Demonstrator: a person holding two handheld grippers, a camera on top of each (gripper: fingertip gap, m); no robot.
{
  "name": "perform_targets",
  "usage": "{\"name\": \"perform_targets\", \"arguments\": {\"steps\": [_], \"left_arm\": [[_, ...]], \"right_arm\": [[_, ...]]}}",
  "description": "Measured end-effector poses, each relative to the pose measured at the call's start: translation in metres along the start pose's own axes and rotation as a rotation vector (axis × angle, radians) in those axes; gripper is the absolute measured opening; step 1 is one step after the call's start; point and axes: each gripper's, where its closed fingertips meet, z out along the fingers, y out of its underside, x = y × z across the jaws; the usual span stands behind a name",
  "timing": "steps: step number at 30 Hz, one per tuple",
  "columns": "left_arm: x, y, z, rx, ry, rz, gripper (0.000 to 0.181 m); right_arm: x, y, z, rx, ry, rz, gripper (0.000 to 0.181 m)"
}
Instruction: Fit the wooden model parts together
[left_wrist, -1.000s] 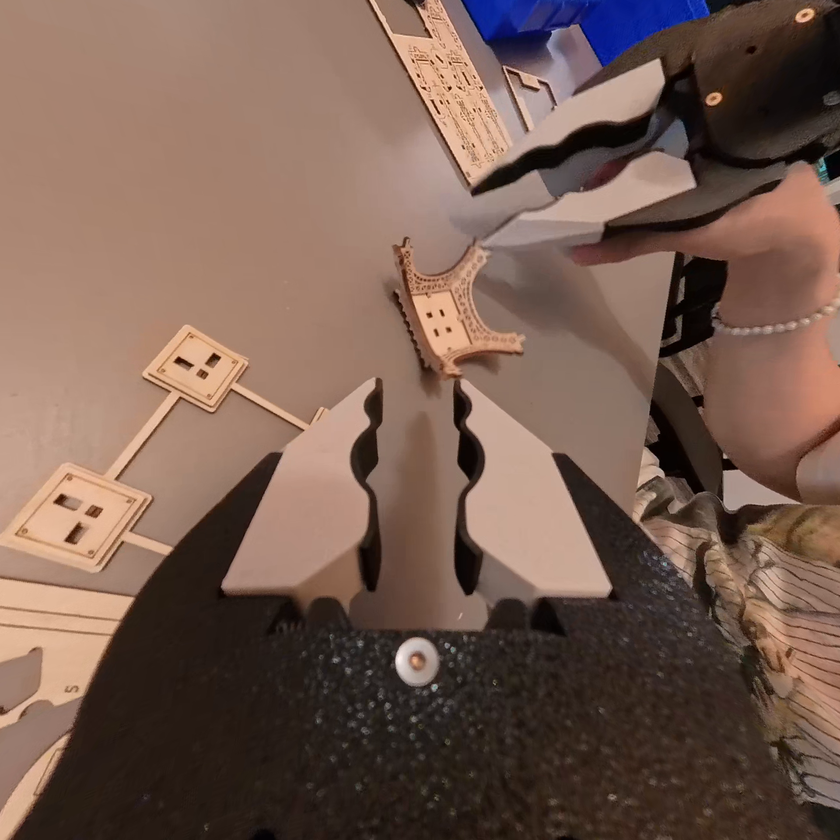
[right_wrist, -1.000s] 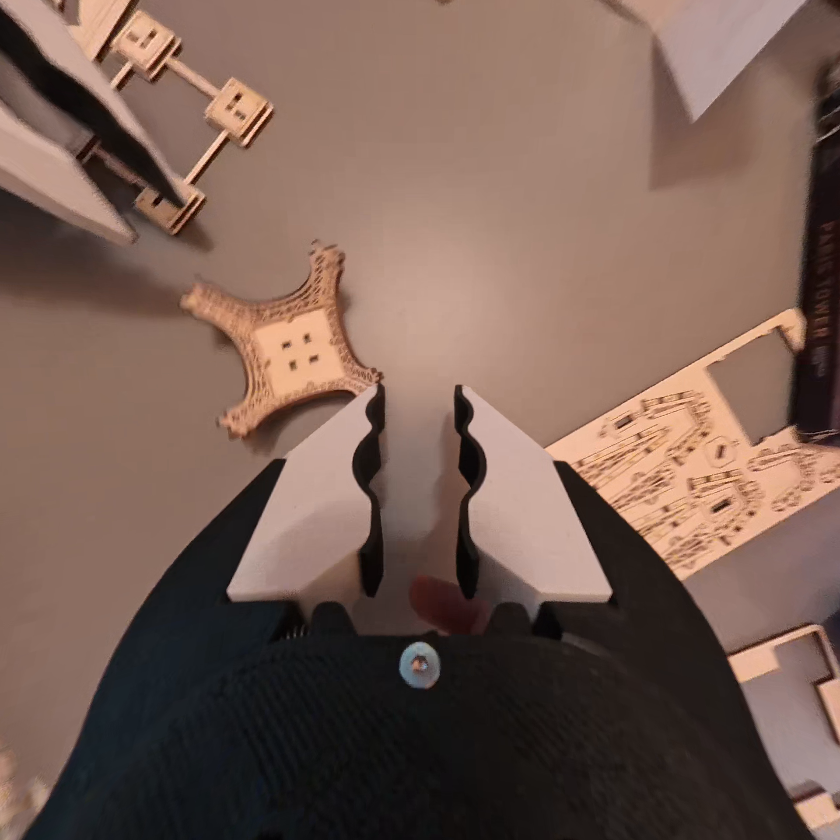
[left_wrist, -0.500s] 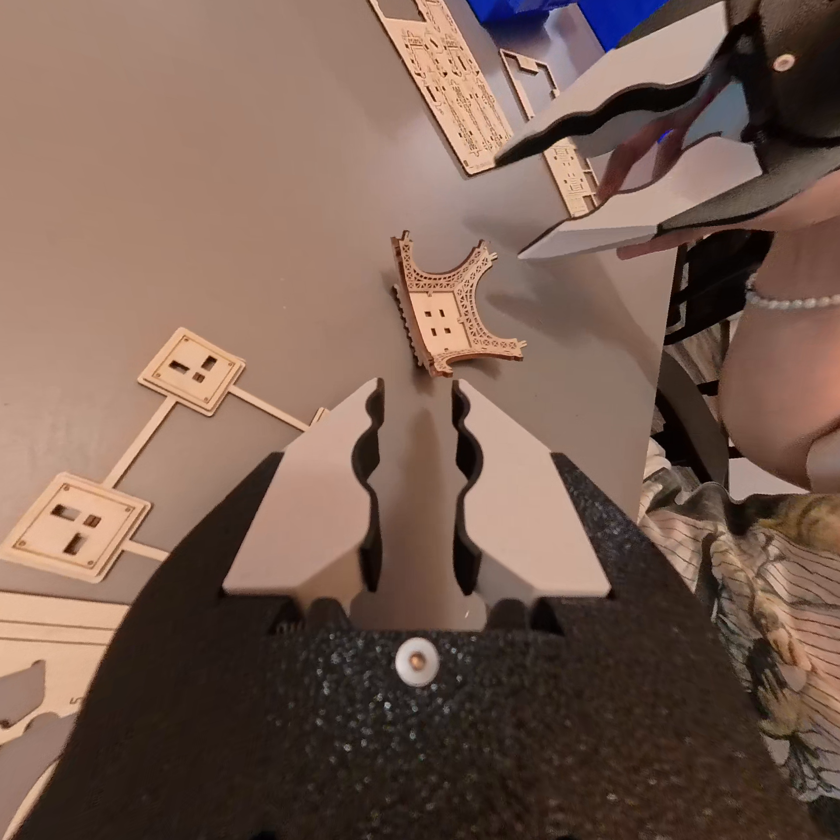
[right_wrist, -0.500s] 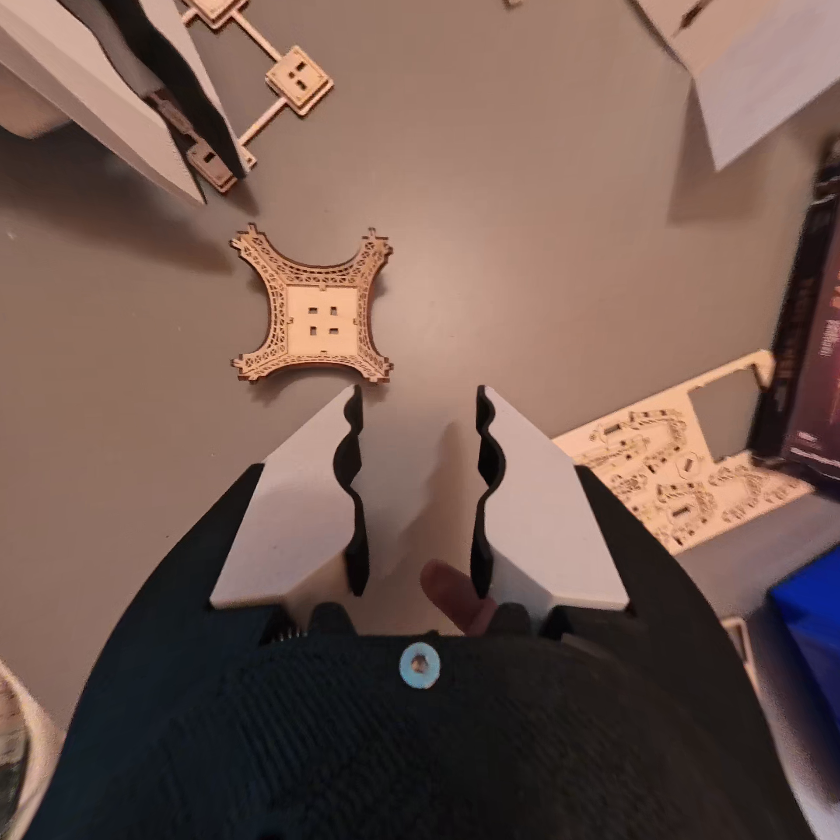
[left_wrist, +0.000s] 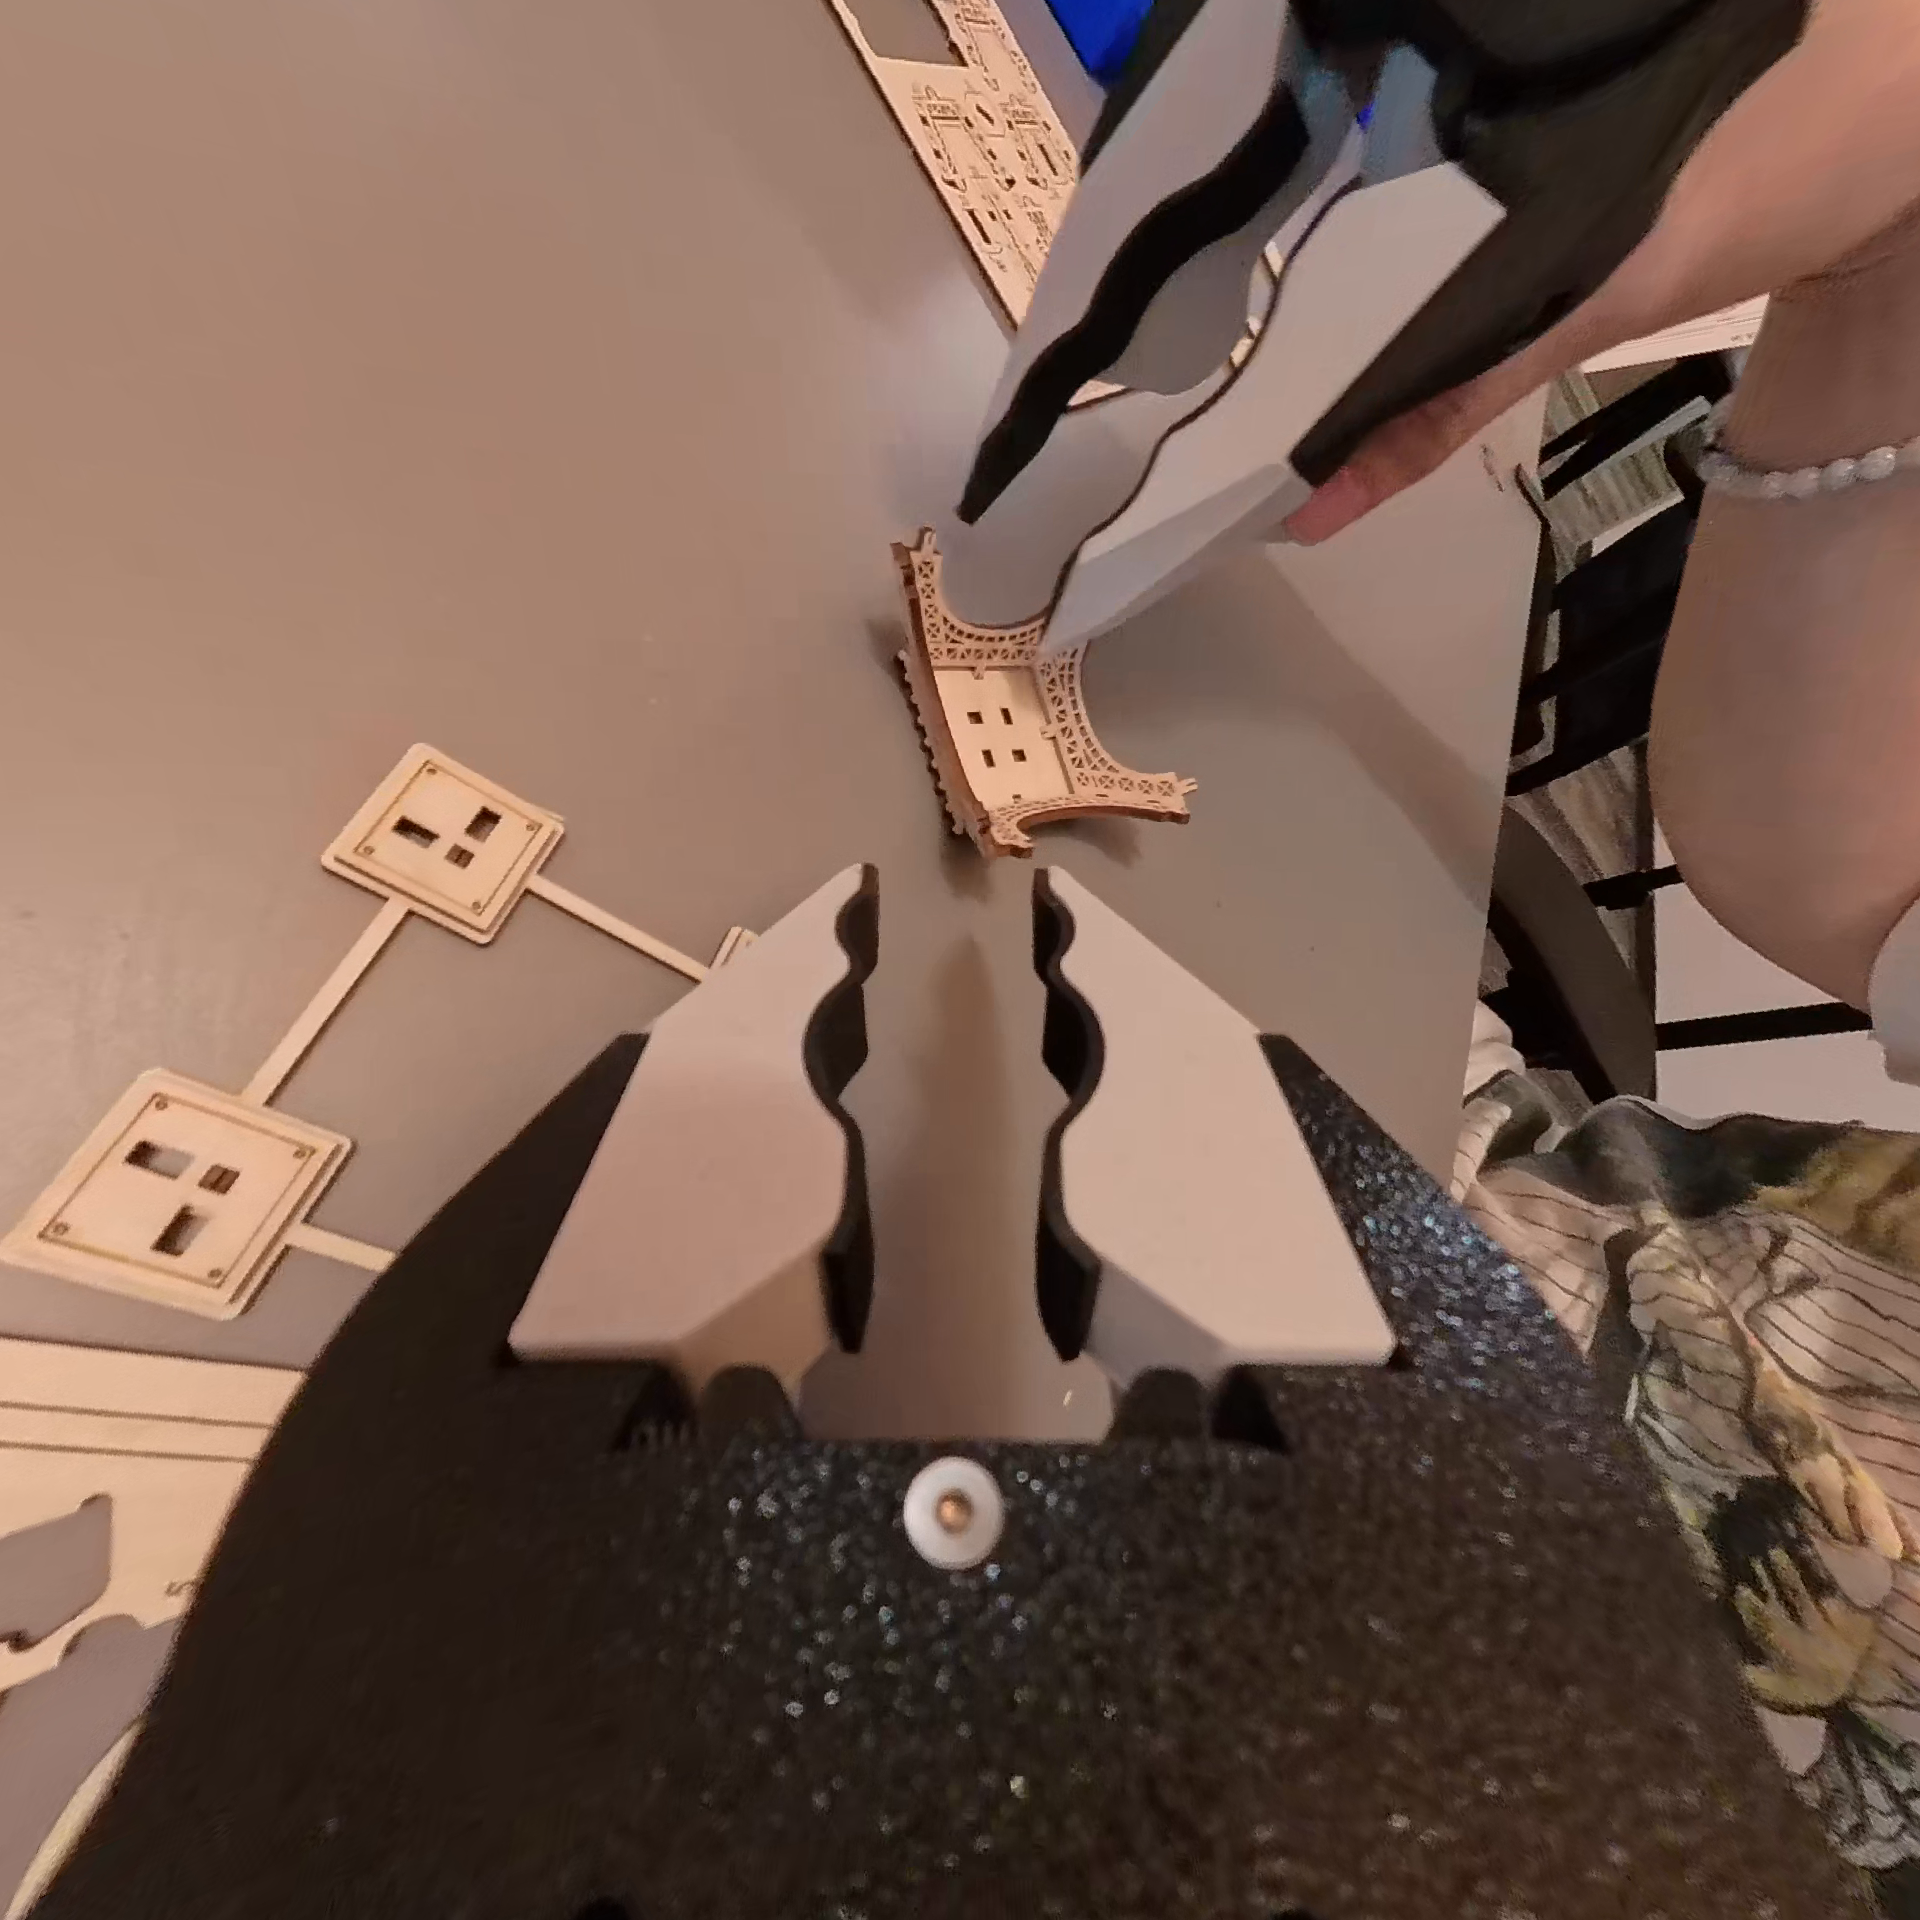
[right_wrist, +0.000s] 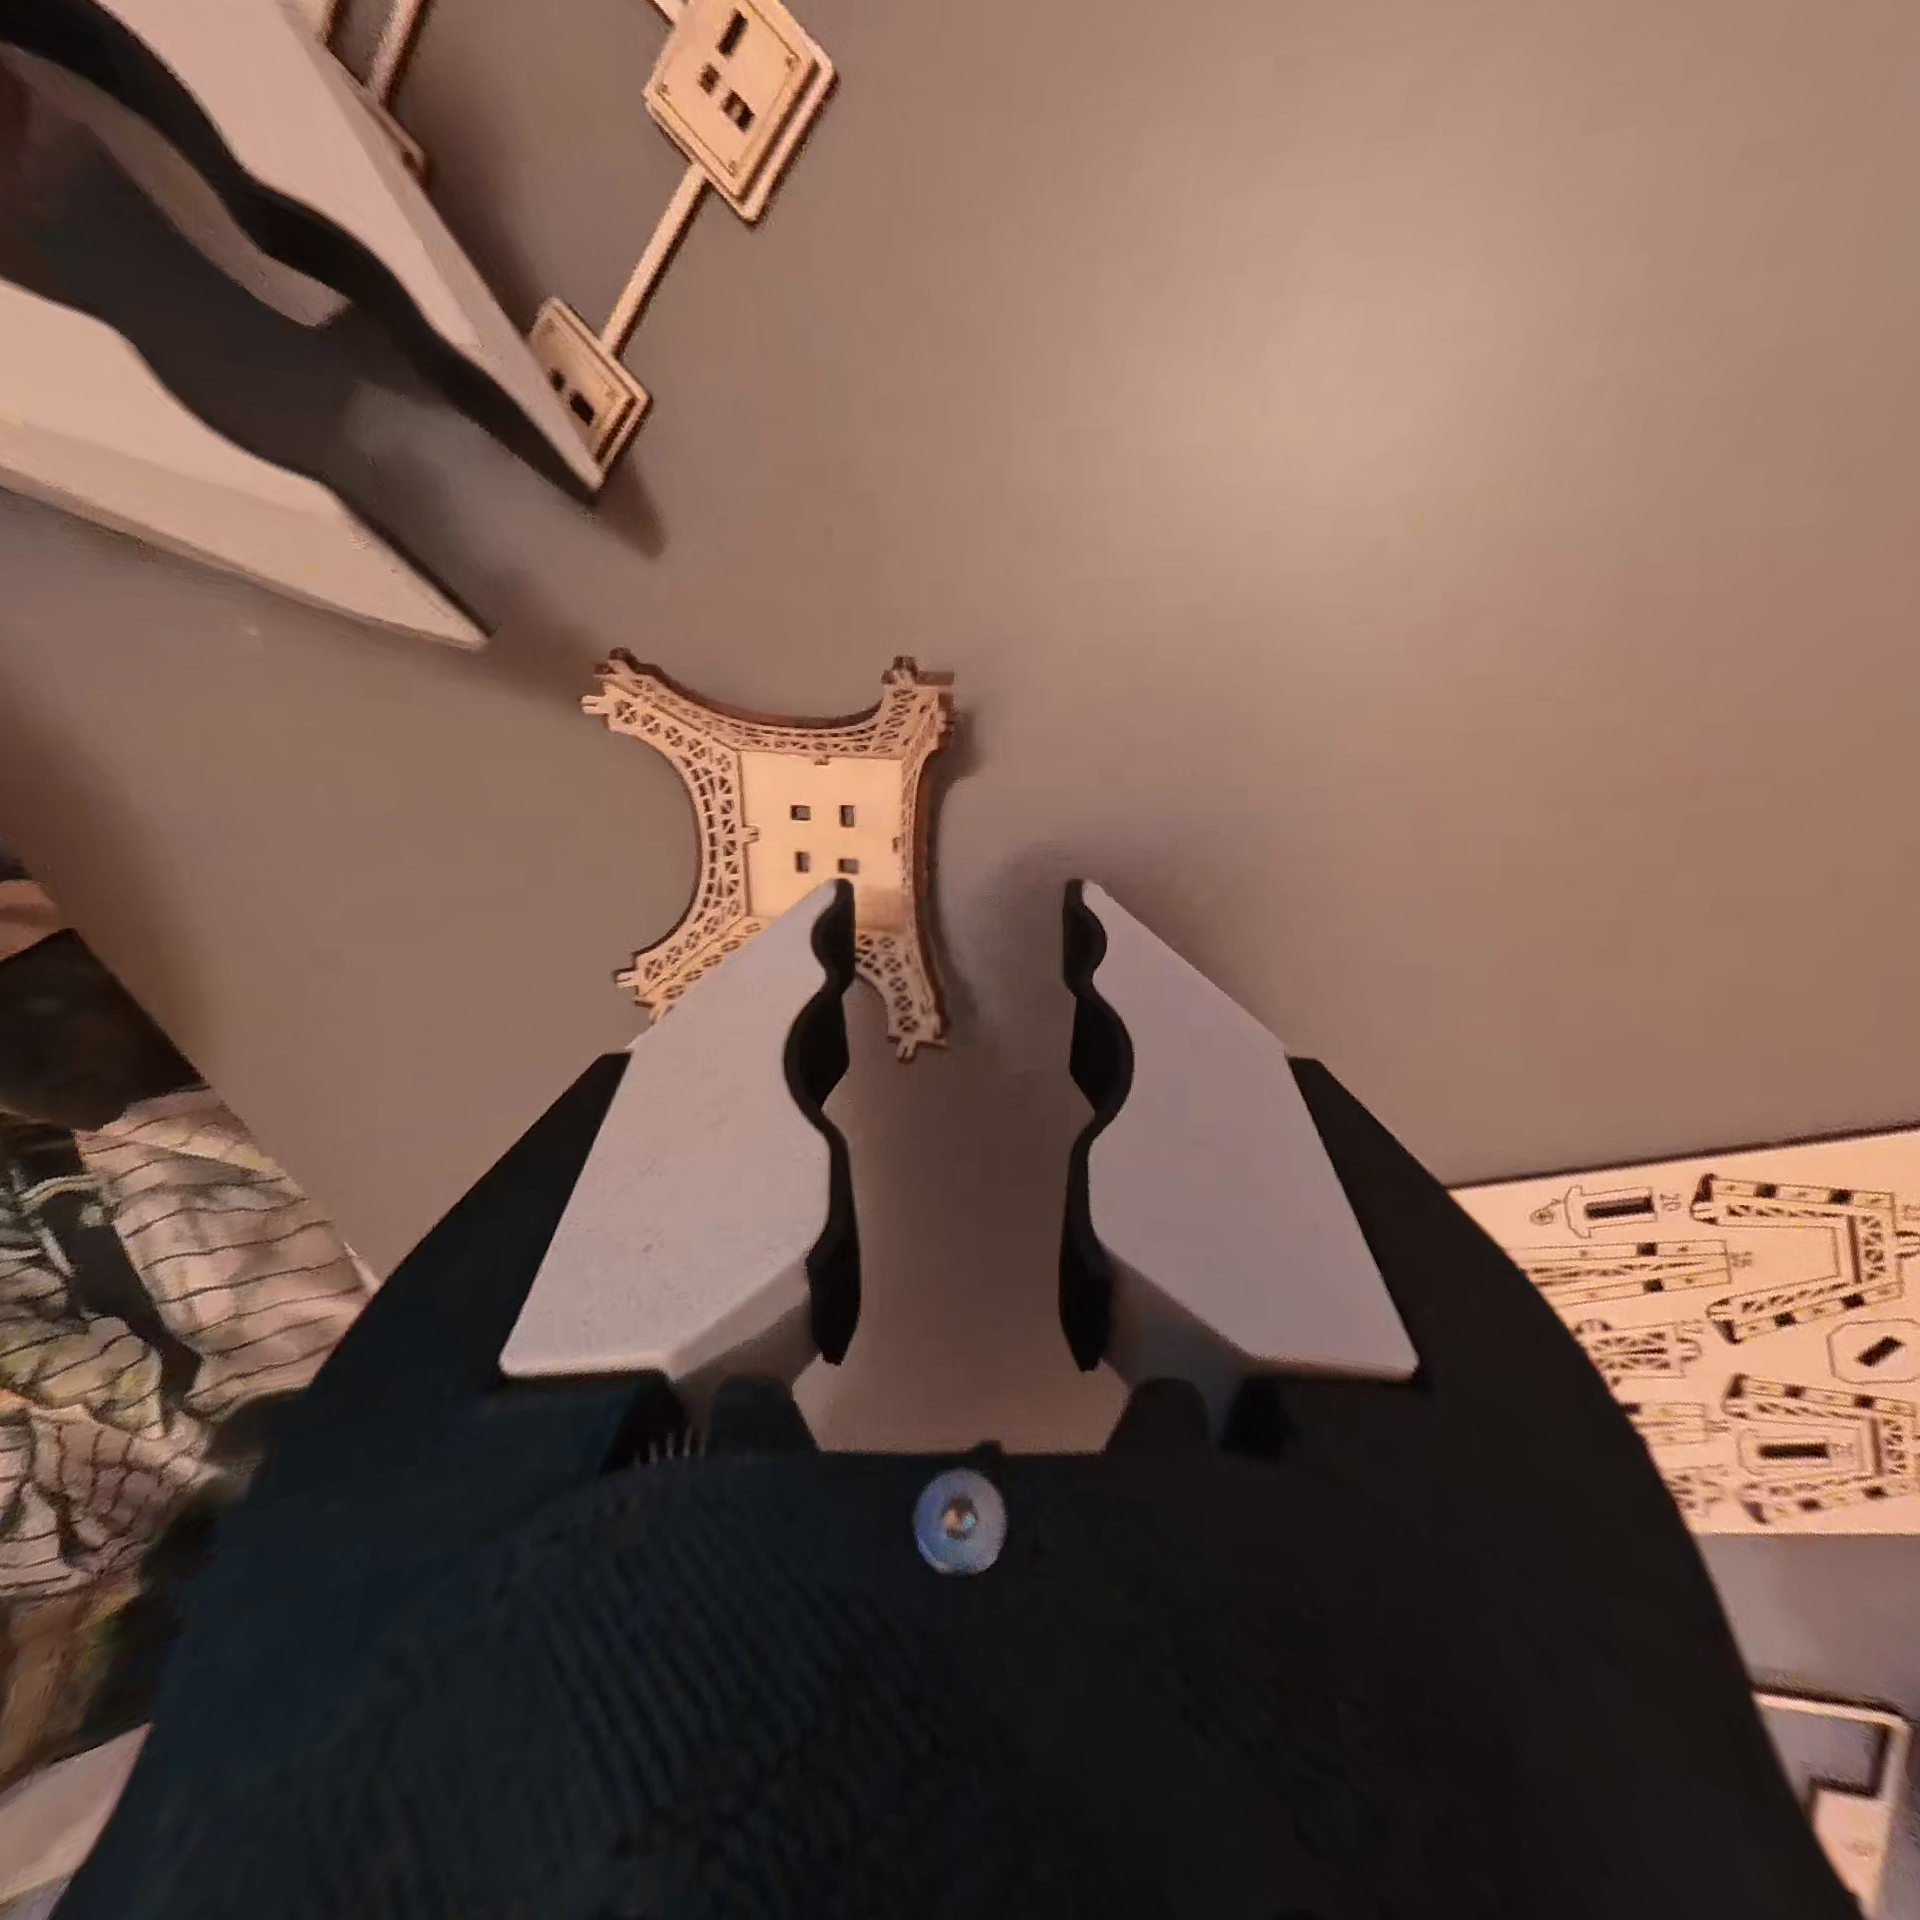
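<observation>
A flat wooden lattice piece with four curved legs and a slotted square centre (left_wrist: 997, 753) lies on the grey table (left_wrist: 416, 416). My left gripper (left_wrist: 951, 894) is open and empty, its tips just short of the piece's near corner. My right gripper (left_wrist: 1013, 571) is open and reaches down onto the piece's far side. In the right wrist view the right gripper (right_wrist: 958, 899) has its left finger over the piece (right_wrist: 878, 831), with one leg between the fingers. The left gripper (right_wrist: 535, 556) shows at upper left.
Two square slotted wooden plates (left_wrist: 442, 842) joined by thin strips lie left of my left gripper, also in the right wrist view (right_wrist: 738, 104). Cut wooden sheets lie far (left_wrist: 987, 135) and near left (left_wrist: 104, 1455). The table edge (left_wrist: 1496, 831) runs at right, by a person's clothing. My hands' fingertips stand some 9 cm from each other.
The right gripper has swung down from above the table onto the lattice piece and opened a little wider. The left gripper and the piece have stayed put.
</observation>
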Motion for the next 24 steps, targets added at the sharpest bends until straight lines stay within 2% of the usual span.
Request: {"name": "perform_targets", "arguments": {"steps": [3, 4, 5, 6, 10, 16, 18, 20, 22, 24], "left_arm": [[0.001, -0.001, -0.002, 0.004, -0.002, 0.015, 0.026], [0.001, -0.001, -0.003, 0.009, -0.002, 0.012, 0.026], [0.001, -0.002, -0.004, 0.015, -0.001, 0.007, 0.026], [0.000, -0.004, -0.005, 0.024, -0.002, 0.002, 0.026], [-0.005, -0.010, -0.012, 0.069, -0.020, -0.013, 0.026], [-0.018, -0.017, -0.021, 0.126, -0.076, -0.026, 0.026], [-0.019, -0.020, -0.024, 0.150, -0.076, -0.029, 0.025], [-0.020, -0.023, -0.027, 0.173, -0.083, -0.031, 0.026], [-0.022, -0.026, -0.031, 0.193, -0.096, -0.027, 0.026], [-0.021, -0.030, -0.034, 0.215, -0.098, -0.013, 0.025]], "right_arm": [[-0.002, -0.003, 0.008, -0.026, -0.015, -0.024, 0.027], [-0.006, -0.004, 0.010, -0.031, -0.034, -0.036, 0.021], [-0.008, -0.004, 0.011, -0.035, -0.047, -0.051, 0.005], [-0.009, -0.005, 0.012, -0.031, -0.049, -0.054, 0.001], [-0.013, -0.008, 0.013, 0.008, -0.084, -0.068, 0.001], [-0.017, -0.016, 0.005, 0.203, -0.143, -0.021, 0.001], [-0.015, -0.026, -0.006, 0.334, -0.146, 0.013, 0.001], [-0.013, -0.044, -0.030, 0.539, -0.157, 0.079, 0.001], [-0.010, -0.064, -0.068, 0.816, -0.164, 0.161, 0.001], [-0.014, -0.080, -0.117, 1.137, -0.170, 0.217, 0.001]]}}
